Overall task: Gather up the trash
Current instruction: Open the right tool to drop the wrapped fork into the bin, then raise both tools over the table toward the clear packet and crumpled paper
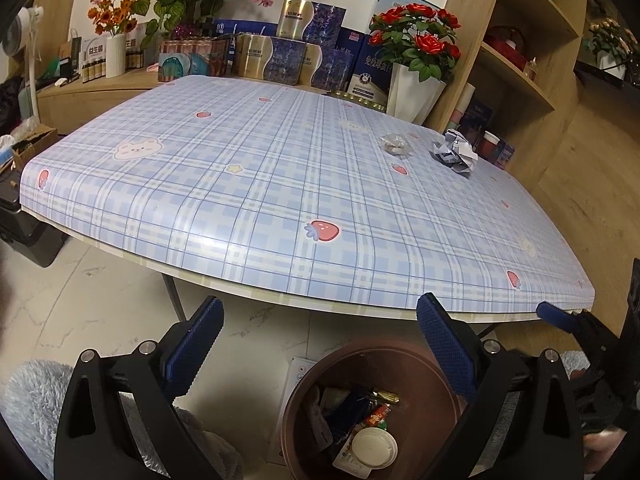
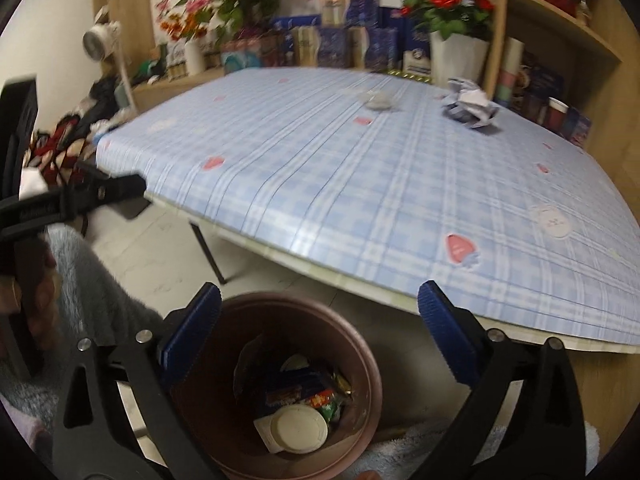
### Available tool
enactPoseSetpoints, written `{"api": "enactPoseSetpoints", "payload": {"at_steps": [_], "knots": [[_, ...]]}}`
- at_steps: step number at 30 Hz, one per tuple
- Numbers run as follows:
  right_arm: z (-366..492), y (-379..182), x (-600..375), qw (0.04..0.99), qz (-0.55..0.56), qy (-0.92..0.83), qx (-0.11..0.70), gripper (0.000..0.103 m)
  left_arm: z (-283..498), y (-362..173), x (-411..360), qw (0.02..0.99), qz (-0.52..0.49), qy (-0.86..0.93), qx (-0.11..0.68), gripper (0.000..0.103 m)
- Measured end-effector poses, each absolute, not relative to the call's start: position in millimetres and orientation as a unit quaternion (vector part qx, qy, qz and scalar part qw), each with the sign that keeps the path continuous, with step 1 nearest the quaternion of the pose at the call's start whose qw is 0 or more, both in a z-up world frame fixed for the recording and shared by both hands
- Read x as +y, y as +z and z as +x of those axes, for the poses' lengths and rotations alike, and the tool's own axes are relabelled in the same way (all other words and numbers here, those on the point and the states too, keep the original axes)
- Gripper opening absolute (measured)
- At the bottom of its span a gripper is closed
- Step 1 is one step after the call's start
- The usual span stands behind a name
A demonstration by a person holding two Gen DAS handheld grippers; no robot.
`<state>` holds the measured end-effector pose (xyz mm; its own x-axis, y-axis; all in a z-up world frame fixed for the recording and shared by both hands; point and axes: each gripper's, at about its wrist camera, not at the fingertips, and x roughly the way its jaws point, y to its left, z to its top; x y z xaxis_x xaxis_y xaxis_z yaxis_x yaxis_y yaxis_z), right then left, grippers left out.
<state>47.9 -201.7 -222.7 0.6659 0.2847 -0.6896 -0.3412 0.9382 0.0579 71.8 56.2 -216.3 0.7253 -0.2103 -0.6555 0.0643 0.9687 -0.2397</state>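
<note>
A crumpled white and dark paper ball [image 1: 456, 153] [image 2: 470, 107] and a small clear plastic wrapper [image 1: 394, 144] [image 2: 378, 100] lie on the far right part of the blue plaid table [image 1: 280, 184] [image 2: 400, 184]. A brown trash bin [image 1: 304, 408] [image 2: 360, 356] stands on the floor below the table's near edge, holding a white lid and several wrappers. My left gripper [image 1: 320, 344] is open and empty above the bin. My right gripper [image 2: 320, 336] is open and empty over the bin; its blue fingertip [image 1: 554, 315] shows at the right of the left wrist view.
Boxes, flower vases and a white pot of red roses [image 1: 416, 92] [image 2: 456, 56] line the far table edge. A wooden shelf unit [image 1: 520, 60] stands to the right. A grey fluffy rug [image 1: 32, 400] lies on the floor by the bin.
</note>
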Motion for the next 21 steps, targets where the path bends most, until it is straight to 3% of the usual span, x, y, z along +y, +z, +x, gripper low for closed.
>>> {"api": "enactPoseSetpoints", "payload": {"at_steps": [12,21], "knots": [[68,-203,-268,0.939,0.060,0.110,0.320,0.097,81,-210,50,0.924,-0.083,-0.088,0.363,0.095],[106,-210,-313,0.934,0.098,0.067,0.338,0.097,128,-186,26,0.919,-0.050,-0.143,0.364,0.095]]}}
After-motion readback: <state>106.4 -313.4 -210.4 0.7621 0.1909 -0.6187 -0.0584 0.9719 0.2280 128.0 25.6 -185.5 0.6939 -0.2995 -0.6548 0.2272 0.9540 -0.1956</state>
